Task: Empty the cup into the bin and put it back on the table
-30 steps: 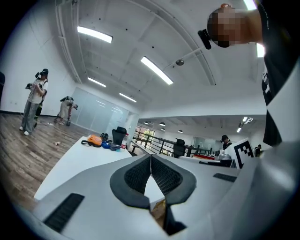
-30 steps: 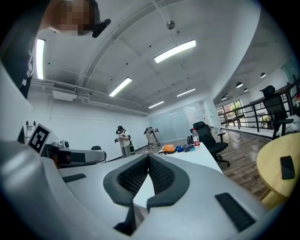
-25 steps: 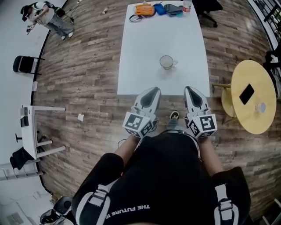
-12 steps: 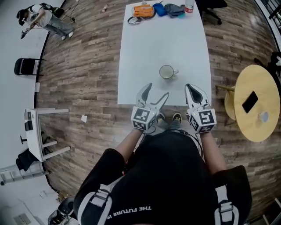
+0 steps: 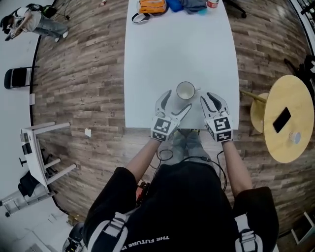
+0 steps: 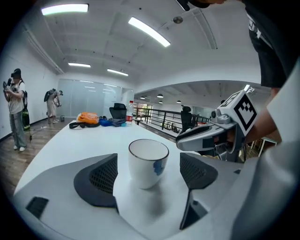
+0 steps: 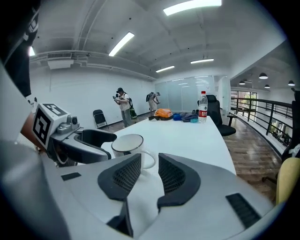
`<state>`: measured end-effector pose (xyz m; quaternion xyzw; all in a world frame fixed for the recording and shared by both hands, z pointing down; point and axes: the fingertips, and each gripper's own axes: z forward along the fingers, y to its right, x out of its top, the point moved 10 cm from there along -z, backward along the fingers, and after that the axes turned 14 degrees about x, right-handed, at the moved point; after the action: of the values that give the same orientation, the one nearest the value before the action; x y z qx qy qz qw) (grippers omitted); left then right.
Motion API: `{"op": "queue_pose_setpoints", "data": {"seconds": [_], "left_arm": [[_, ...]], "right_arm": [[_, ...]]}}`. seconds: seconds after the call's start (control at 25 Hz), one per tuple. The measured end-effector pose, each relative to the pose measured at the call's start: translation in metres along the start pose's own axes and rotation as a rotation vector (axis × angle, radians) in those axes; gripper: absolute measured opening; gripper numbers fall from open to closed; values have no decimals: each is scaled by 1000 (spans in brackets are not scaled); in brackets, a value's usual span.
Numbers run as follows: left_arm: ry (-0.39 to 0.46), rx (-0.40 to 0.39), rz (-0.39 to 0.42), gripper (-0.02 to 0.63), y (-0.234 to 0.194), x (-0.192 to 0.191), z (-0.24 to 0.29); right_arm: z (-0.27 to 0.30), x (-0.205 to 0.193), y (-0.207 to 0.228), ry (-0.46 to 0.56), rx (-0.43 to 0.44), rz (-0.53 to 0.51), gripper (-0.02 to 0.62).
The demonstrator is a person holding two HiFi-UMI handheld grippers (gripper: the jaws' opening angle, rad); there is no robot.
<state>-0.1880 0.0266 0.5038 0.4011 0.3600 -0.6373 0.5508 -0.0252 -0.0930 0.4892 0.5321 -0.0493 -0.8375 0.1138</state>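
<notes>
Head view. The cup point(image 5: 185, 91) stands upright on the white worktop point(image 5: 177, 44), near its near edge. The left gripper point(image 5: 176, 101) and the right gripper point(image 5: 210, 98) flank it from the person's side. My guess is a two-sided approach: the left takes the body while the right is lined up on the handle side. Bags point(image 5: 151, 6) lie at the far end, well apart. A round yellow table point(image 5: 275, 88) carrying a phone point(image 5: 281, 119) stands off to the right. No bin is in sight, so the carry's direction is unsettled. The cup's contents can't be made out from here.

Left gripper view. The jaws have just been opening and stand wide. The cup sits in the gap at their tips, with both pads clear of its wall. It is not gripped yet; the width looks chosen to pass round the body. Only this view shows a blue mark point(image 6: 159, 166) on the cup's side, and the right gripper hanging just beyond it.

Right gripper view. These jaws have just been opening too, but only to a narrow slot, with nothing in it. The cup handle point(image 7: 148, 159) sits just past the tips, roughly in line with the slot, which suits a pinch on it. The head view barely shows that handle. This view also picks out a bottle point(image 7: 202, 105) at the far end and people standing in the distance.
</notes>
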Motion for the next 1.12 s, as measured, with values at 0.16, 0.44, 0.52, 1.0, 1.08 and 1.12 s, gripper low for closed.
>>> {"op": "queue_pose_setpoints", "data": {"seconds": [0.16,0.44,0.52,1.0,1.08,1.12], "left_arm": [[-27,-42,1,402,-17,-17,29],[-39,-107,73,402,-20,-27,49],[-49,-125,83,402,-21,-29,54],[-88,-159,145,400,-14,-26,75],[-97,-144,145,401,-14,-24,82],[-98,-142,143,400,-16,-22,84]], "right_arm": [[38,-13,23,-64,-3,-25,123],[65,-18,28,-85,-2,-71,123],[69,-19,28,-85,0,-60,123],[80,-18,32,-82,48,-73,105],[84,-18,34,-74,59,-73,80],[85,-18,35,-70,56,-68,78]]}}
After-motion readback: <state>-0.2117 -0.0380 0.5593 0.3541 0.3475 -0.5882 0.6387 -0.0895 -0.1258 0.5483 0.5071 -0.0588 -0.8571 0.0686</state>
